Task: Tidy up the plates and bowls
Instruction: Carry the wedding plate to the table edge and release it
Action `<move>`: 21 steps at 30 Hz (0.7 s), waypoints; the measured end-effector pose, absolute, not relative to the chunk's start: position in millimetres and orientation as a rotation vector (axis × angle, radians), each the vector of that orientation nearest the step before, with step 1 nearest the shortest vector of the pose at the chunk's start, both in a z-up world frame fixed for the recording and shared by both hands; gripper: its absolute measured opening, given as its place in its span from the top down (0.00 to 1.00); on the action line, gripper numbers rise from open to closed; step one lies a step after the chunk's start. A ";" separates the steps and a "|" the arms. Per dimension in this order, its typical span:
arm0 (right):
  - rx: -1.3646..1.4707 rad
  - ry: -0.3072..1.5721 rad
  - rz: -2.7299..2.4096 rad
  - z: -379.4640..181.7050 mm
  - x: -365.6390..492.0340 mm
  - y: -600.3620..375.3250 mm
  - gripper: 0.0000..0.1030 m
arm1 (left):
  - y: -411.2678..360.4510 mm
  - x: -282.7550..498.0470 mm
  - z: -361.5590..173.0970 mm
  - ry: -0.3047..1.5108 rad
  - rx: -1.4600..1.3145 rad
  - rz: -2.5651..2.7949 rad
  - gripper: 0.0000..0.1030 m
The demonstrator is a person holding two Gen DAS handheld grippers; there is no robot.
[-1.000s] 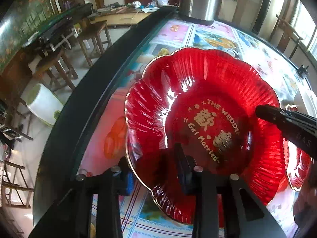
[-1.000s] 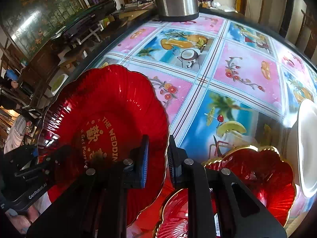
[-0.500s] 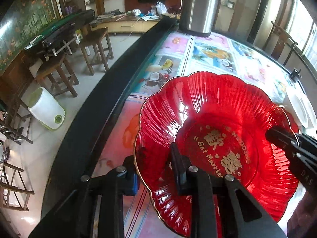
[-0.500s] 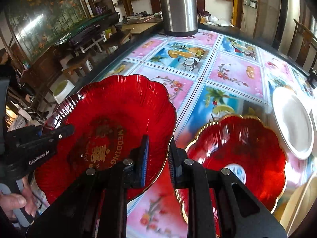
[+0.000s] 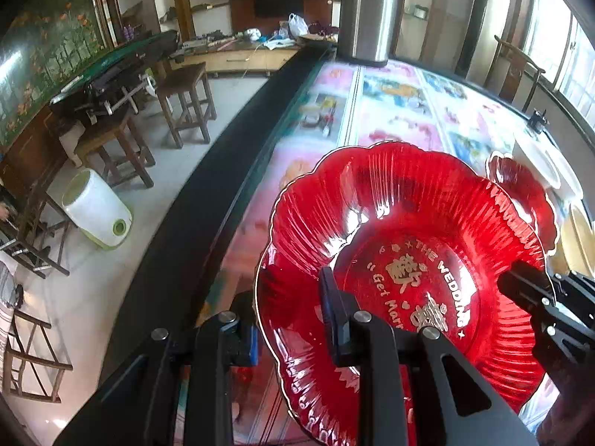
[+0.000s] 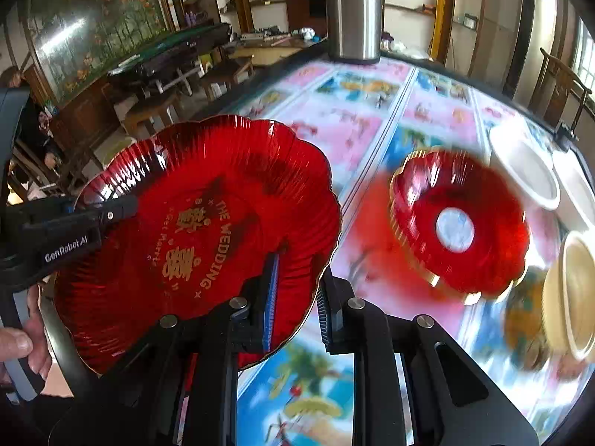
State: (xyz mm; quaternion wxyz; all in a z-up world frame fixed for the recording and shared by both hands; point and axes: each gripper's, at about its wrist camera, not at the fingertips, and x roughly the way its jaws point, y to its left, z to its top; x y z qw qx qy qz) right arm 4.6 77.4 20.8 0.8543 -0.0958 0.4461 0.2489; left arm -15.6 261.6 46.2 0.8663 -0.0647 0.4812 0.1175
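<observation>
- Red translucent plastic, the plate (image 5: 409,260) looks light, stiff and glossy, so likely slippery; its thin scalloped rim is the only handhold.
- Left gripper (image 5: 290,319) and right gripper (image 6: 295,297) both pinch that rim, jaws nearly closed, on opposite edges.
- It hangs between them, above the table (image 6: 372,141), a red bowl (image 6: 457,223) ahead of the right one.

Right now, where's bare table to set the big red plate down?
Free: the tablecloth between the steel flask and the small red plate. Crowded: right edge, white plates and a cream bowl.
</observation>
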 end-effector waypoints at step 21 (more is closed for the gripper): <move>-0.043 0.964 0.531 17.1 -22.3 43.7 0.65 | 267.5 -62.5 50.4 0.847 -0.119 0.346 0.23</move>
